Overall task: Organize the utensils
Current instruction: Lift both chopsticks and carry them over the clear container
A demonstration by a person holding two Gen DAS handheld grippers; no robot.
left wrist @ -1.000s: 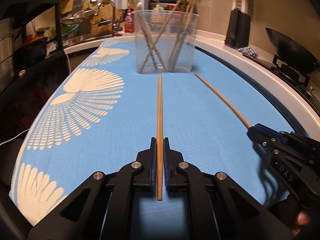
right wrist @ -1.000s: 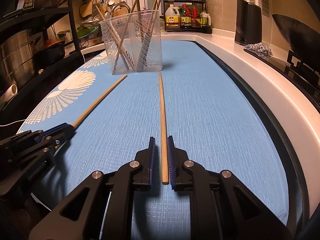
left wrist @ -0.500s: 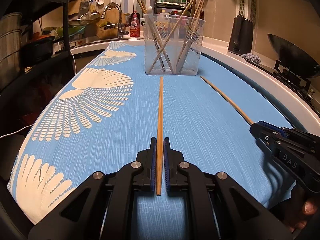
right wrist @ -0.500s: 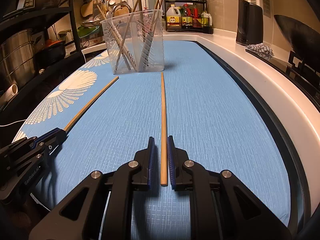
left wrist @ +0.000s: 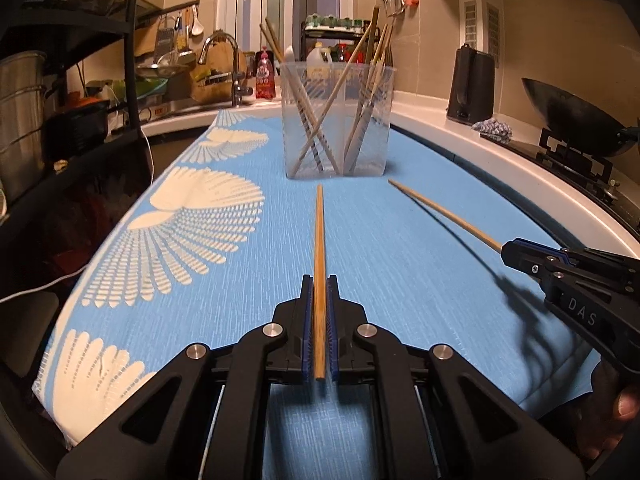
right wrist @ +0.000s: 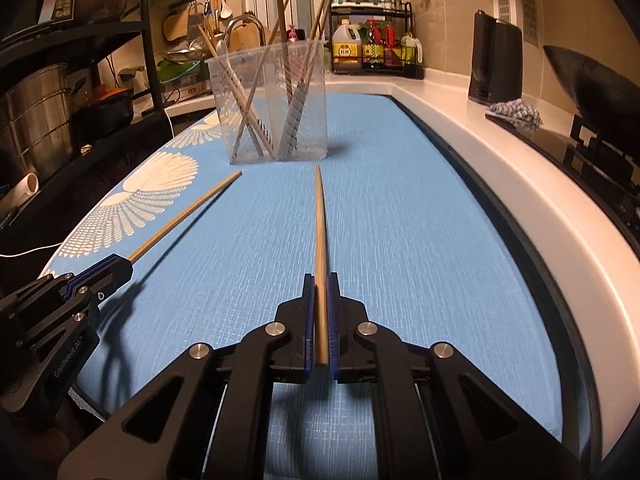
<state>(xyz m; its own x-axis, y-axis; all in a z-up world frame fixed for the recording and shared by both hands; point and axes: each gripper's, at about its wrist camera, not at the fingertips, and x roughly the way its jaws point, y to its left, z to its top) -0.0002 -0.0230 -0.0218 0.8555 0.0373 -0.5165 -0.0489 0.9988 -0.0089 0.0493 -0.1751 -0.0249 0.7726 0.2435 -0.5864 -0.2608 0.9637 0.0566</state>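
My left gripper (left wrist: 319,284) is shut on a wooden chopstick (left wrist: 319,248) that points forward at a clear plastic holder (left wrist: 336,120) with several chopsticks in it. My right gripper (right wrist: 319,282) is shut on a second wooden chopstick (right wrist: 320,232), also pointing at the holder (right wrist: 272,104). Each gripper shows in the other's view: the right one (left wrist: 516,252) at the right with its chopstick (left wrist: 440,212), the left one (right wrist: 116,268) at the left with its chopstick (right wrist: 188,212). Both chopsticks are held above the blue mat.
A blue mat with white shell patterns (left wrist: 400,260) covers the counter. A white counter rim (right wrist: 500,176) runs along the right. A black wok (left wrist: 572,116) sits on a stove at the right. A black shelf rack (left wrist: 80,80) stands left. A sink tap (left wrist: 220,52) is behind.
Both grippers have lifted a little and tilted with their chopsticks still held; the holder now sits lower in both views.
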